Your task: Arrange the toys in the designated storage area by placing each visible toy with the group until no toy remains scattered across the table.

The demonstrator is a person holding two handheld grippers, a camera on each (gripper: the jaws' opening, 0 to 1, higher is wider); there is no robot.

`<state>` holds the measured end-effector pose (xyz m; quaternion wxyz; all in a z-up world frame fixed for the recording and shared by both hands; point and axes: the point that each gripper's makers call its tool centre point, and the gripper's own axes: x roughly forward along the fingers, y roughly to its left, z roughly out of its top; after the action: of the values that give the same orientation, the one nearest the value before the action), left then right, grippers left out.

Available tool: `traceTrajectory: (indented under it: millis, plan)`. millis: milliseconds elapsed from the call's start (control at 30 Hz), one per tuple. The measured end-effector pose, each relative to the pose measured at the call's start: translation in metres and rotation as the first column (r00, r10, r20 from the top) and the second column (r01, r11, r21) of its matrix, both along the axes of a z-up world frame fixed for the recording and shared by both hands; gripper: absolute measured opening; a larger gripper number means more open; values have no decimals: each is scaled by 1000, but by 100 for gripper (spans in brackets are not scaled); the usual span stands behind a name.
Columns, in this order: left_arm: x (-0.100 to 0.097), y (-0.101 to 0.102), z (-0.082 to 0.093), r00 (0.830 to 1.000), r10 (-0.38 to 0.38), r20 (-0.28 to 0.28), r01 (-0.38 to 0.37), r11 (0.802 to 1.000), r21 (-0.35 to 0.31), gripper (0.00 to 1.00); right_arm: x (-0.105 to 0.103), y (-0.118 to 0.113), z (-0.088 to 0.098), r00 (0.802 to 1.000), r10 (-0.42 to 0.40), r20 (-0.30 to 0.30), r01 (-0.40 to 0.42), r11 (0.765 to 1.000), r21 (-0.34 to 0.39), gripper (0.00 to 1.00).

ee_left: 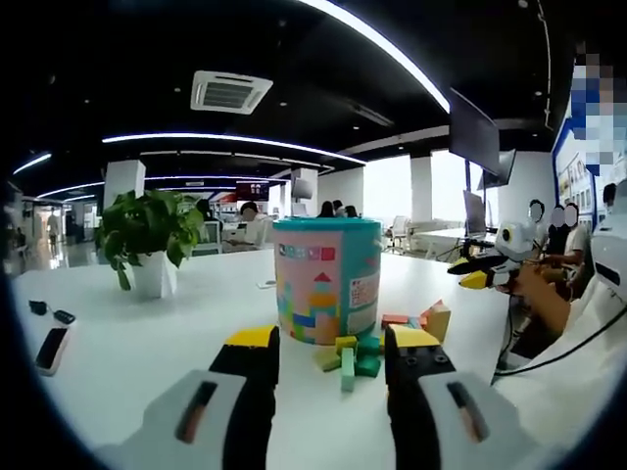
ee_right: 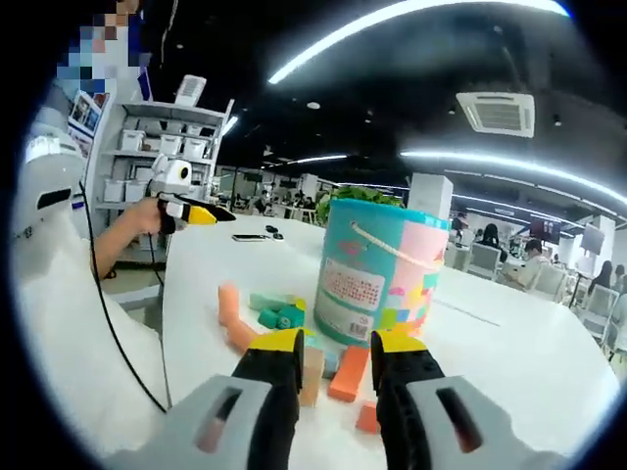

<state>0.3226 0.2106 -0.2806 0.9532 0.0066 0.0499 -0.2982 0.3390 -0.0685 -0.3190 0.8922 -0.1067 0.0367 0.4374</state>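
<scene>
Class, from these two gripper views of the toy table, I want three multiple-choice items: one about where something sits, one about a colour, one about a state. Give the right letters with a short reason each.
1. Where do the loose blocks lie?
A. inside the bucket
B. on the table at the bucket's foot
C. beside the potted plant

2. What colour is the rim of the toy bucket?
A. teal
B. red
C. black

3. How does the left claw stand?
A. shut on a green block
B. shut on the bucket's handle
C. open, holding nothing

Answers: 1 B, the blocks rest on the white table against the bucket's base, far from the potted plant. 2 A, a teal band runs round the bucket's top. 3 C, in the left gripper view its jaws stand apart with the blocks beyond them, none between.
</scene>
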Motion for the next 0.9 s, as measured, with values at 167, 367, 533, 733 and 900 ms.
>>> traceTrajectory:
  millis: [167, 367, 533, 733, 900]
  plan:
    - [0, 0, 0, 1000, -1, 1, 1, 1000, 1, 44, -2, 10, -18, 1000, 8, 15, -6, 997, -83, 27]
    - [0, 1, 1, 1000, 0, 4, 0, 1000, 1, 44, 1, 15, -27, 999, 15, -47, -16, 999, -33, 30]
    - [0, 1, 0, 1000, 3, 2, -3, 1000, 3, 44, 5, 15, -28, 999, 5, -50, -5, 1000, -9, 37]
    - [0, 1, -1, 1000, 1, 0, -1, 1000, 6, 44, 12, 17, -31, 999, -17, -35, 17, 1000, -4, 46]
    - [1, 2, 0, 1000, 2, 1, -2, 1000, 4, 44, 14, 25, -35, 999, -9, -49, 9, 1000, 7, 44]
